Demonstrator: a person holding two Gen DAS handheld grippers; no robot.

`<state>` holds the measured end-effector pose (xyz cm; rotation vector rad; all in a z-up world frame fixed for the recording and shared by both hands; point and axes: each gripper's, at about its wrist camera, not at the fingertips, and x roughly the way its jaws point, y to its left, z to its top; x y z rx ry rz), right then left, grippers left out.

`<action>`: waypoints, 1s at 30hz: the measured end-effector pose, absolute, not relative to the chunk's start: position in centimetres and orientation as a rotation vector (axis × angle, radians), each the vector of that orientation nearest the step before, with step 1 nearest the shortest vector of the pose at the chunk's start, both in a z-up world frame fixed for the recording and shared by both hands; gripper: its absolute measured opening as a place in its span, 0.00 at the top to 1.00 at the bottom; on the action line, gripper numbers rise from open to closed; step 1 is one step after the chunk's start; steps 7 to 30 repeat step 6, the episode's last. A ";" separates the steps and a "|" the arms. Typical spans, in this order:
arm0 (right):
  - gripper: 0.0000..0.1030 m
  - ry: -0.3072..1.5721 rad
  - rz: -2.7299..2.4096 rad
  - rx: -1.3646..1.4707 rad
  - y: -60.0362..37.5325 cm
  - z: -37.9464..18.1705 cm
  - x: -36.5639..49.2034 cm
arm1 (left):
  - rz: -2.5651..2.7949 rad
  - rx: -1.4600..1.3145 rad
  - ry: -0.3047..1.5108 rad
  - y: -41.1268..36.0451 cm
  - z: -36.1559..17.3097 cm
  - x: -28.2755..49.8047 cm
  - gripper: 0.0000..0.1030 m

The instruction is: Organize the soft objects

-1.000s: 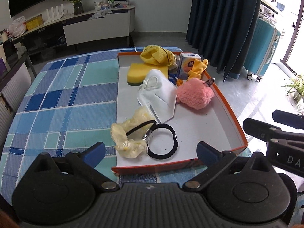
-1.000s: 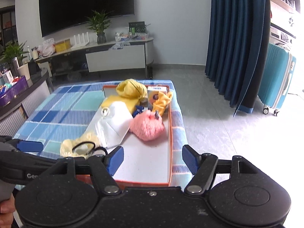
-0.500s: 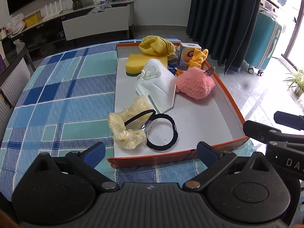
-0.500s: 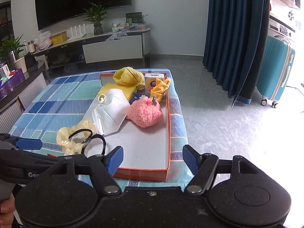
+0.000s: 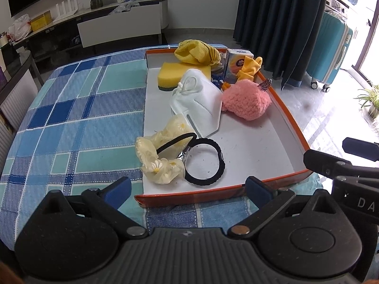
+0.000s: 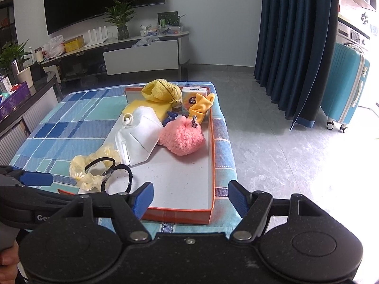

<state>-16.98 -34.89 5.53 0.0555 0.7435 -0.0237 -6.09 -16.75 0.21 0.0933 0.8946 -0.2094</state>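
Both the left hand-held gripper (image 5: 187, 188) and the right hand-held gripper (image 6: 190, 195) hang released, nothing between their fingers, short of the near rim of the tray (image 5: 293, 127) on the bench (image 5: 78, 118). Inside, near to far: scrunchie (image 5: 161, 156), hair ties (image 5: 205, 161), mask (image 5: 199, 105), pink pompom (image 5: 246, 101), sponge (image 5: 173, 73), yellow cloth (image 5: 196, 52), tissue pack (image 5: 235, 65). Everything looks already in the tray but loosely heaped, so probably only tidying is left.
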 end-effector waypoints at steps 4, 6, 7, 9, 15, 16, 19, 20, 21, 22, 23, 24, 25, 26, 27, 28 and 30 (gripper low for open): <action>0.20 0.742 -0.024 0.054 -34.9 5.5 -16.9 | -0.215 0.087 0.892 -16.7 0.2 -6.1 0.00; 0.20 0.743 -0.024 0.054 -34.9 5.5 -16.9 | -0.217 0.082 0.899 -16.6 0.2 -6.0 0.00; 0.20 0.743 -0.024 0.054 -34.9 5.5 -16.9 | -0.217 0.082 0.899 -16.6 0.2 -6.0 0.00; 0.20 0.743 -0.024 0.054 -34.9 5.5 -16.9 | -0.217 0.082 0.899 -16.6 0.2 -6.0 0.00; 0.20 0.743 -0.024 0.054 -34.9 5.5 -16.9 | -0.217 0.082 0.899 -16.6 0.2 -6.0 0.00; 0.20 0.743 -0.024 0.054 -34.9 5.5 -16.9 | -0.217 0.082 0.899 -16.6 0.2 -6.0 0.00; 0.20 0.743 -0.024 0.054 -34.9 5.5 -16.9 | -0.217 0.082 0.899 -16.6 0.2 -6.0 0.00; 0.20 0.743 -0.024 0.054 -34.9 5.5 -16.9 | -0.217 0.082 0.899 -16.6 0.2 -6.0 0.00; 0.20 0.743 -0.024 0.054 -34.9 5.5 -16.9 | -0.217 0.082 0.899 -16.6 0.2 -6.0 0.00; 0.20 0.743 -0.024 0.054 -34.9 5.5 -16.9 | -0.217 0.082 0.899 -16.6 0.2 -6.0 0.00; 0.20 0.743 -0.024 0.054 -34.9 5.5 -16.9 | -0.217 0.082 0.899 -16.6 0.2 -6.0 0.00; 0.20 0.743 -0.024 0.054 -34.9 5.5 -16.9 | -0.217 0.082 0.899 -16.6 0.2 -6.0 0.00; 0.20 0.743 -0.024 0.054 -34.9 5.5 -16.9 | -0.217 0.082 0.899 -16.6 0.2 -6.0 0.00; 0.20 0.743 -0.024 0.054 -34.9 5.5 -16.9 | -0.217 0.082 0.899 -16.6 0.2 -6.0 0.00; 0.20 0.743 -0.024 0.054 -34.9 5.5 -16.9 | -0.217 0.082 0.899 -16.6 0.2 -6.0 0.00; 0.20 0.743 -0.024 0.054 -34.9 5.5 -16.9 | -0.217 0.082 0.899 -16.6 0.2 -6.0 0.00; 0.20 0.743 -0.024 0.054 -34.9 5.5 -16.9 | -0.217 0.082 0.899 -16.6 0.2 -6.0 0.00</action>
